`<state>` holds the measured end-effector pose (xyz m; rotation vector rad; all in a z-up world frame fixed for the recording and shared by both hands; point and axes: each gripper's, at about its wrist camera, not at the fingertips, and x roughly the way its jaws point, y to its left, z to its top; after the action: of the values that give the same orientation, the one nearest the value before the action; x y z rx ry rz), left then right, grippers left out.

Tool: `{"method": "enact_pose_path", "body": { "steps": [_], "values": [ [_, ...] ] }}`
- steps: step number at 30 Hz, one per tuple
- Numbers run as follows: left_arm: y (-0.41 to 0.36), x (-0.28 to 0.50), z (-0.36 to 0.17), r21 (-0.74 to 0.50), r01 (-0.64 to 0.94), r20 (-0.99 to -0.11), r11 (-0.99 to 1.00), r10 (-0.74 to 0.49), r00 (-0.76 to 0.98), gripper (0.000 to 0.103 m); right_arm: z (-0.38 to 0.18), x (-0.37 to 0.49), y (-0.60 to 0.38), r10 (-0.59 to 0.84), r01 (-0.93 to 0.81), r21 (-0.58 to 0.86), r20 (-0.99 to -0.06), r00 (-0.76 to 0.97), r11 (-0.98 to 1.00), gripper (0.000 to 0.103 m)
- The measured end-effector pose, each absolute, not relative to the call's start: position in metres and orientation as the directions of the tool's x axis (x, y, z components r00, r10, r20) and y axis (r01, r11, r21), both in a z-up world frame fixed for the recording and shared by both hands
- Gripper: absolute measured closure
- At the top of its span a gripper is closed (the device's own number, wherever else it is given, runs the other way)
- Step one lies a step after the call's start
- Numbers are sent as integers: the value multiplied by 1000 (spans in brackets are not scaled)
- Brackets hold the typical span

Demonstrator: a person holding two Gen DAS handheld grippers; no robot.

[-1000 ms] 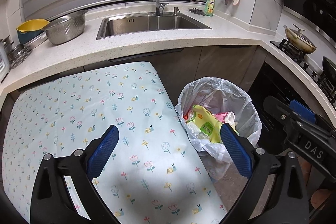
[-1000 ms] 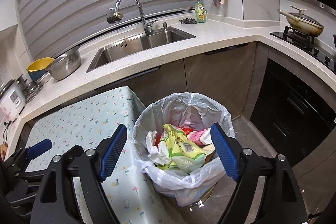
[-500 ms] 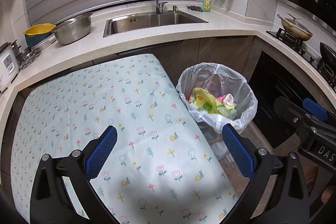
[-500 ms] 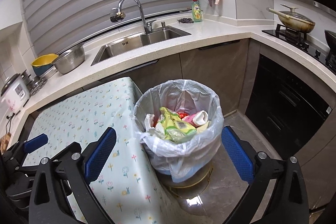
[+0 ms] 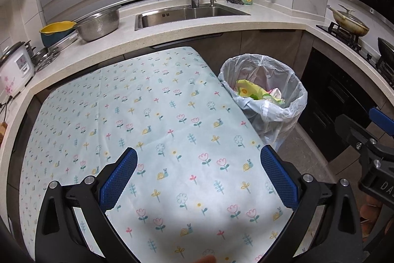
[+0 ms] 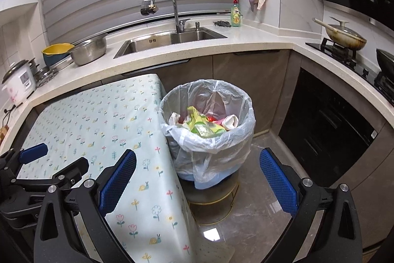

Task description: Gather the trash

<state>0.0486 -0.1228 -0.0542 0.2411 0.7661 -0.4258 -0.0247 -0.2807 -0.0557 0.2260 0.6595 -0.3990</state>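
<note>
Hovering over bench (image 5: 152, 115): left tool (image 5: 197, 179), spread wide, gripping nothing. Hovering at bench edge: right tool (image 6: 197, 179), having just been opening, now at full spread, nothing between pads. Standing at 3 o'clock of bench, touching its cloth edge: bin (image 6: 209, 139) with clear liner. Lying inside bin: trash (image 6: 204, 125), yellow-green wrappers and crumpled paper. Sitting at 12 o'clock beyond bench: sink (image 5: 189, 14).
</note>
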Motion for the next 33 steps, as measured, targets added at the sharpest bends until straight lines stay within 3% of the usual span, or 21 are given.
{"method": "enact_pose_path", "body": {
  "steps": [10,33],
  "values": [
    [-112,46,-51,19,453,-700,891,-312,643,7,-62,-40,-286,-286,484,161,-634,718,860,6],
    [-132,59,-56,26,411,-678,911,-286,677,7,-64,-22,-290,-324,455,60,-618,716,889,6]
  ]
}}
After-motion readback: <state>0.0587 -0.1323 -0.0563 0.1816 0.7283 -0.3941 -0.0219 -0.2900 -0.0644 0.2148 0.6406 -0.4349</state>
